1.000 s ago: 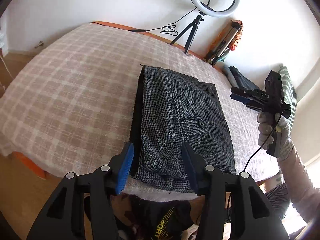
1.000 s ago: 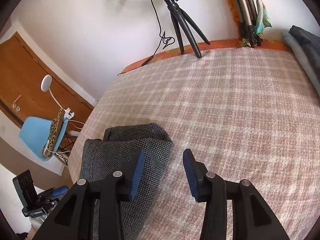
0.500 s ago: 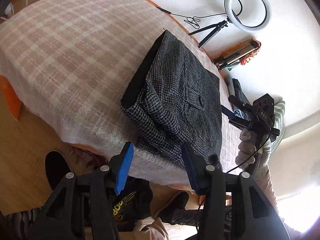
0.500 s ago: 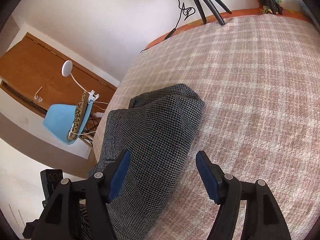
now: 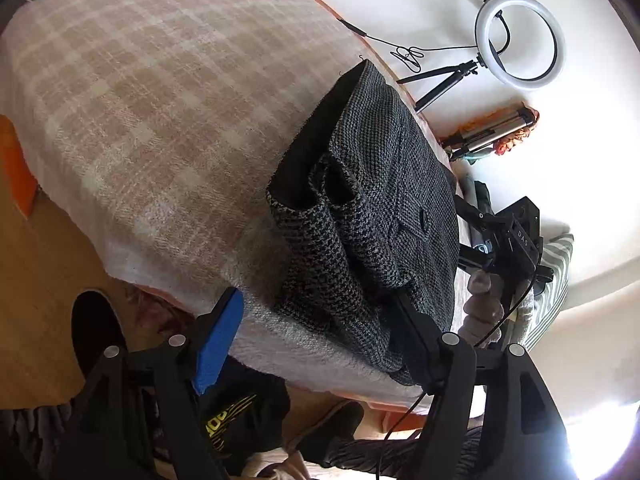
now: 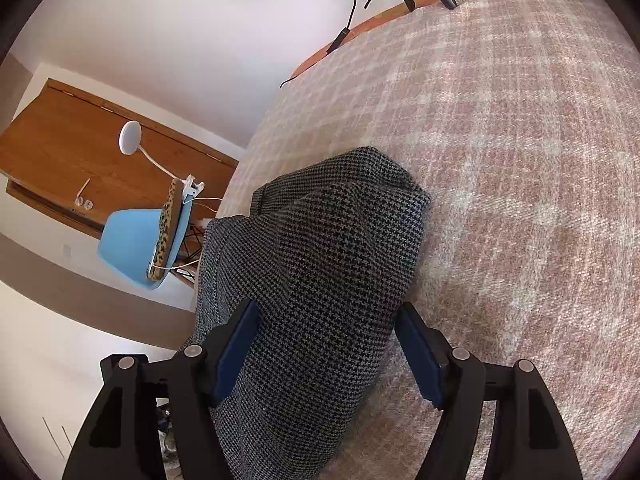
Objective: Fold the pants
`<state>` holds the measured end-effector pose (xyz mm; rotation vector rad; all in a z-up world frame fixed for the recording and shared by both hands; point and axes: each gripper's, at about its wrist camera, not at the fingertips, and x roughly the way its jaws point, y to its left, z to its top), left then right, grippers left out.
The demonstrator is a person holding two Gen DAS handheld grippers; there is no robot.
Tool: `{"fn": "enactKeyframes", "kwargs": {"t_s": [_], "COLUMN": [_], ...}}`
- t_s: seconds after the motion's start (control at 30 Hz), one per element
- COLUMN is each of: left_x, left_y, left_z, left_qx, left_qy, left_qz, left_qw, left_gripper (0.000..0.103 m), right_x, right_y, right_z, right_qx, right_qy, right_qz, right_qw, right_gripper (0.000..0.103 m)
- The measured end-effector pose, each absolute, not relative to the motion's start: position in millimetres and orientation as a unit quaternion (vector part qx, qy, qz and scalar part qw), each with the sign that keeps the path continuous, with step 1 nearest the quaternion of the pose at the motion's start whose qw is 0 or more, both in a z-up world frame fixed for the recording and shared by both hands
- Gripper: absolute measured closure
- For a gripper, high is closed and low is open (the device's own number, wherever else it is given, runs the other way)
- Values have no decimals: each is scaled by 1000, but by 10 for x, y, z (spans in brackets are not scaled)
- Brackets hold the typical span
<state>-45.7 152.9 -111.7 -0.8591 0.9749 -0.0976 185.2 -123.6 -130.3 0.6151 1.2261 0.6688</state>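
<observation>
the left gripper [image 5: 316, 336] is spread wide, its blue-padded finger off the near edge of the bed [image 5: 160, 100] and its other finger up against the near end of the pants [image 5: 380, 208]; it has hold of nothing. the right gripper [image 6: 328, 352] is also wide open, one finger on each side of a folded bundle of the pants [image 6: 320, 272], the cloth filling the gap between the pads; whether the pads touch the cloth i cannot tell, and they are not closed on it. in the left view the right gripper [image 5: 472, 236] shows at the far side of the pants, carried by a gloved hand [image 5: 484, 308].

the pants lie folded in a thick grey houndstooth stack on the checked bed cover, near the bed's edge, a buttoned pocket flap facing up and dark lining showing along one side. a ring light [image 5: 520, 42] on a tripod stands against the wall beyond the bed. a blue chair [image 6: 140, 248] sits by a wooden door.
</observation>
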Motion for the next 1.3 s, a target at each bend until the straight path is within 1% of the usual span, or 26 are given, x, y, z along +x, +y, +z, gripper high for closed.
{"fn": "enactKeyframes", "kwargs": {"t_s": [0.17,0.37,0.5,0.63,1.03,1.23,1.3], "left_x": [-497,-574,-678,-647,-381,-348,-349], "left_y": [1554,1533,1527,1462,1462,1470,1448], "left_z": [-1127,-1075,-967,-842,-1135,-1153,-1136], "left_qx": [-421,-420,-441,-430,-431,-456,-444], "left_qy": [452,437,412,403,450,437,439], "left_qz": [-54,-53,-63,-72,-63,-53,-57], "left_qw": [785,794,795,805,780,773,779], "left_gripper": [31,31,31,31,31,30,30], "right_x": [1873,1912,1885,1879,1898,1910,1914], "right_y": [-1143,-1216,-1242,-1226,-1205,-1168,-1164], "right_z": [-1307,-1334,-1334,-1332,-1348,-1347,-1347], "right_qx": [292,318,312,304,298,295,296], "right_qy": [546,542,543,544,546,546,547], "right_qz": [311,319,322,322,320,321,322], "right_qw": [721,710,710,712,715,715,714], "right_gripper": [18,19,19,19,21,19,19]}}
